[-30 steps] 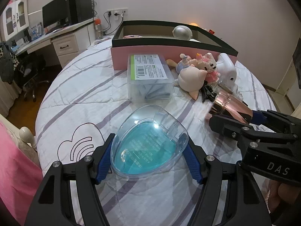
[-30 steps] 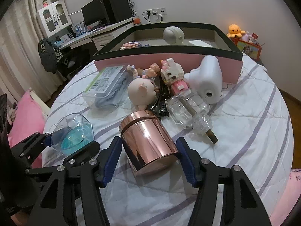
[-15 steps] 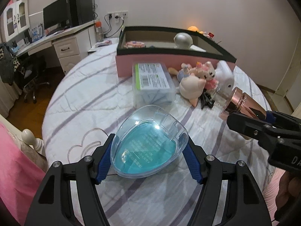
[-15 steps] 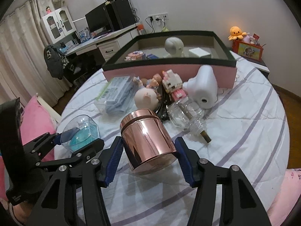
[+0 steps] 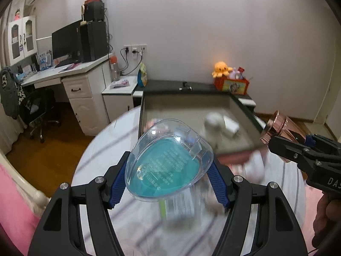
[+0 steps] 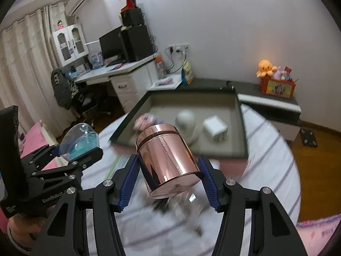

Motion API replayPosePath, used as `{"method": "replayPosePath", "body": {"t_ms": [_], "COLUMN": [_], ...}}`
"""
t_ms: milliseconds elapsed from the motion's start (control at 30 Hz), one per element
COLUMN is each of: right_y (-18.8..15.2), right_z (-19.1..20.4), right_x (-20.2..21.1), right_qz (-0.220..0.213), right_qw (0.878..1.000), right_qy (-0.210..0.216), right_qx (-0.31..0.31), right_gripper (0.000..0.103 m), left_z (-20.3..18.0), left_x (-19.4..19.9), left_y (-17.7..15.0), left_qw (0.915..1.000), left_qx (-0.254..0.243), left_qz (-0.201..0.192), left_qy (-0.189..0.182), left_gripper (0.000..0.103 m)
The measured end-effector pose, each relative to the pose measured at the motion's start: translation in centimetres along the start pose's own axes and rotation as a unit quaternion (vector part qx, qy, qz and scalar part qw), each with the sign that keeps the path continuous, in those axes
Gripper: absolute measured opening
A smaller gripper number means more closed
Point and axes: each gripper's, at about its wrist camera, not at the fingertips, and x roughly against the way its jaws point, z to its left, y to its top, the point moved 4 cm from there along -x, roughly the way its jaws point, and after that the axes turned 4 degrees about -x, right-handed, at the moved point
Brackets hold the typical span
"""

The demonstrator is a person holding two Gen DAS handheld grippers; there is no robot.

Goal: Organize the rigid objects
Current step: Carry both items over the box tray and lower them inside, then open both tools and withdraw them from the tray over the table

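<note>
**Two items lifted, box not yet reached**

My left gripper (image 5: 169,178) is clamped on the clear blue-based container (image 5: 168,162), its pads pressing both sides; it hangs clear of the bed. My right gripper (image 6: 169,176) is clamped on the rose-gold canister (image 6: 167,162), tilted, likewise off the bedding. Both loads sit on the near side of the storage box (image 6: 242,128), which lies farther off on the striped bedspread (image 6: 272,162).

Done, as far as I can see: a white rounded object (image 6: 187,121), a white cube (image 6: 215,127) and a pinkish item (image 6: 145,120) already lie inside the box.

Outstanding: neither held item is deposited. Blurred objects on the bedspread below my jaws, too smeared to identify, appear still unsorted. I judge the task to be partway.
</note>
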Motion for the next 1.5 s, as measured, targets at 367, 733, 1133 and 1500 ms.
{"method": "replayPosePath", "body": {"t_ms": [367,733,1133,1500], "right_y": [6.0,5.8,5.6,4.5], "right_z": [-4.2,-7.1,-7.1,-4.2], "right_x": [-9.4,-14.6,-12.7,-5.9], "right_qz": [0.038,0.087,0.077,0.012], "right_qw": [0.999,0.994,0.994,0.996], "right_qy": [-0.037,-0.054,-0.053,-0.058], "right_qx": [-0.009,-0.027,-0.052,-0.065], "right_gripper": [0.058,0.058,0.088,0.103], "left_z": [-0.2,-1.0,0.5,1.3], "left_x": [-10.7,-17.2,-13.0,-3.5], "left_y": [7.4,6.5,6.5,4.9], "left_qw": [0.9996,0.9961,0.9989,0.9999], "left_qx": [-0.005,-0.006,0.003,0.009], "left_qz": [0.028,0.087,0.046,-0.007], "left_qy": [-0.001,-0.012,0.000,0.012], "left_gripper": [0.069,0.070,0.101,0.103]}}
